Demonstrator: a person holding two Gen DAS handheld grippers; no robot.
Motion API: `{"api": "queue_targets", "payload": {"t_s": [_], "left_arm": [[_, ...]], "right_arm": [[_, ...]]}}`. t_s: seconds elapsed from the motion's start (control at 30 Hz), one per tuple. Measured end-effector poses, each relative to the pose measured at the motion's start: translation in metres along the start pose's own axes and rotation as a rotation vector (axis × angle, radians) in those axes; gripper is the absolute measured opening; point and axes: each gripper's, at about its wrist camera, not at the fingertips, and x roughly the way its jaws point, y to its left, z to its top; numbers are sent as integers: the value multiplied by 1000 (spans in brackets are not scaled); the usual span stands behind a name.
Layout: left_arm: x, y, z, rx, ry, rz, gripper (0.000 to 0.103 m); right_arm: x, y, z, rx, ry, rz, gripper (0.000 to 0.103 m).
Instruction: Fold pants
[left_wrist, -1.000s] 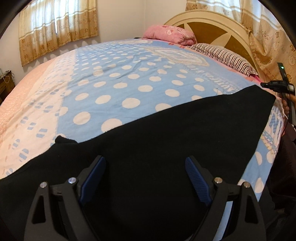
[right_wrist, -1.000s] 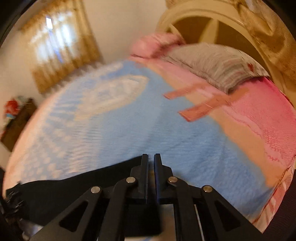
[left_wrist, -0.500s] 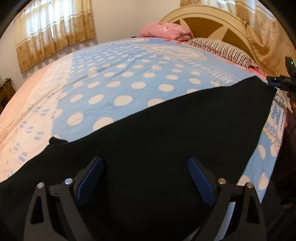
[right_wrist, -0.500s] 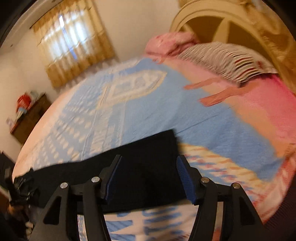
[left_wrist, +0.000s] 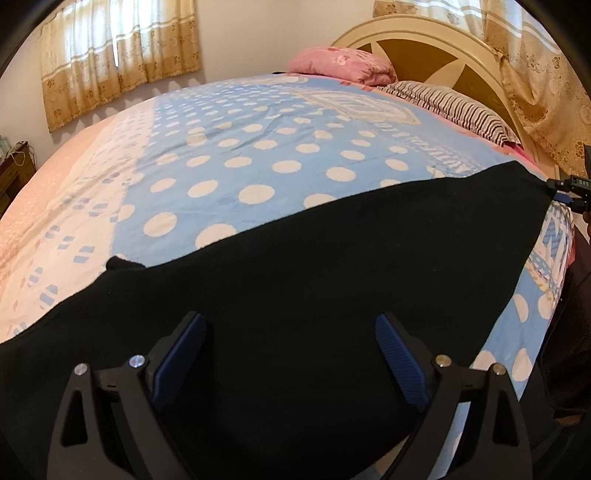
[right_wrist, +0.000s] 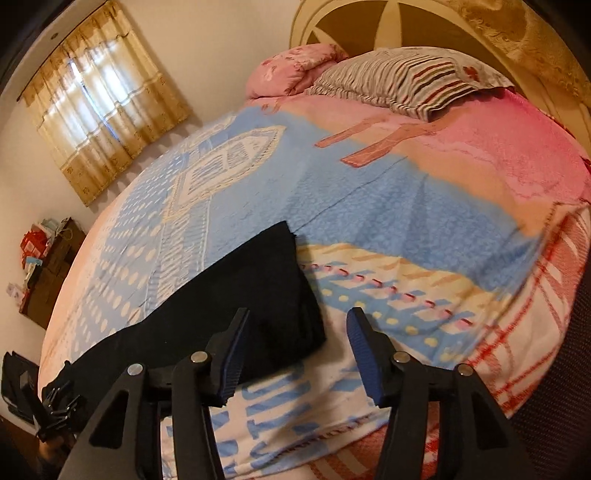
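Left claw (left_wrist: 290, 352) hangs angled downward, jaws spread wide, blue pads (left_wrist: 400, 363) well apart and gripping nothing. Right claw (right_wrist: 295, 350) also tips down, jaws parted and closing now, with nothing pinched between its pads (right_wrist: 364, 356).

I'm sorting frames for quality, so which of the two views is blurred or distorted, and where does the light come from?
Left wrist view: sharp, with fisheye bulge bending the bed and dark corner vignetting; daylight comes through the curtained window; the black pants show almost no texture. Right wrist view: slightly soft, smeared toward the bedspread's right edge, same barrel distortion, window glowing behind curtains.
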Motion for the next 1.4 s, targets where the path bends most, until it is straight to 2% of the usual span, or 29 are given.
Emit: {"api": "queue_targets", "payload": {"t_s": [0.1, 0.17, 0.23, 0.33, 0.4, 0.57, 0.73, 0.9, 1.13, 1.3, 1.4], "left_arm": [[2, 0, -1, 5, -3, 9, 99], [3, -1, -1, 8, -3, 12, 100], [3, -2, -1, 9, -3, 14, 101], [4, -2, -1, 8, -1, 15, 102], [2, -1, -1, 2, 0, 10, 102], [-3, 3, 0, -38, 1, -23, 102], [-15, 1, 2, -53, -22, -42, 102], [-26, -1, 7, -65, -54, -79, 102], [-28, 4, 7, -102, -63, -114, 102], [-28, 10, 4, -124, -64, -126, 102], [-27, 13, 2, -137, -62, -132, 102]], "right_arm": [[10, 8, 2, -41, 24, -14, 50], [16, 6, 6, -31, 30, -14, 42], [18, 3, 8, -17, 38, 7, 30], [18, 2, 8, -6, 40, 37, 20], [13, 6, 8, -14, 22, 41, 17], [-7, 31, 6, -78, -56, 24, 16], [-28, 79, 4, -211, -142, 6, 16], [-41, 136, -1, -316, -182, 80, 15], [-30, 210, -25, -445, -147, 188, 15], [-1, 254, -56, -523, -67, 257, 15], [20, 273, -79, -574, -15, 269, 15]]}}
